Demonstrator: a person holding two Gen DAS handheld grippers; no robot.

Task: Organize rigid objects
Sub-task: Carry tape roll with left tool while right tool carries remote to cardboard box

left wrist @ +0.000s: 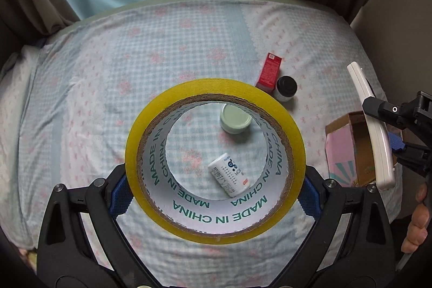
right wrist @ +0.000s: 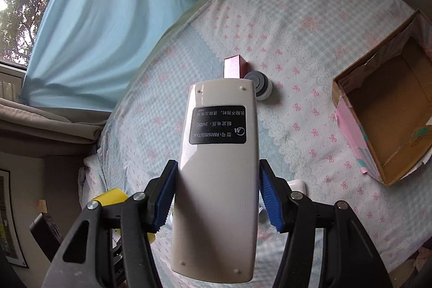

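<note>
My left gripper (left wrist: pixel 215 192) is shut on a yellow tape roll (left wrist: pixel 216 235), its blue pads pressing the roll's two sides, held up over the bed. Through the roll's hole I see a pale green round tin (left wrist: pixel 235 120) and a small white bottle (left wrist: pixel 229 178) lying on the sheet. My right gripper (right wrist: pixel 216 196) is shut on a white remote control (right wrist: pixel 218 169), back side up with a black label. That remote (left wrist: pixel 374 131) and the right gripper (left wrist: pixel 399 131) also show at the right edge of the left wrist view. The tape roll (right wrist: pixel 109 197) peeks in at lower left.
A red box (left wrist: pixel 270 73) and a black-capped jar (left wrist: pixel 285 88) sit together on the sheet. An open cardboard box with pink sides (right wrist: pixel 383 109) lies at the right of the bed. Blue and brown curtains hang behind. A hand (left wrist: pixel 417 220) shows at the right edge.
</note>
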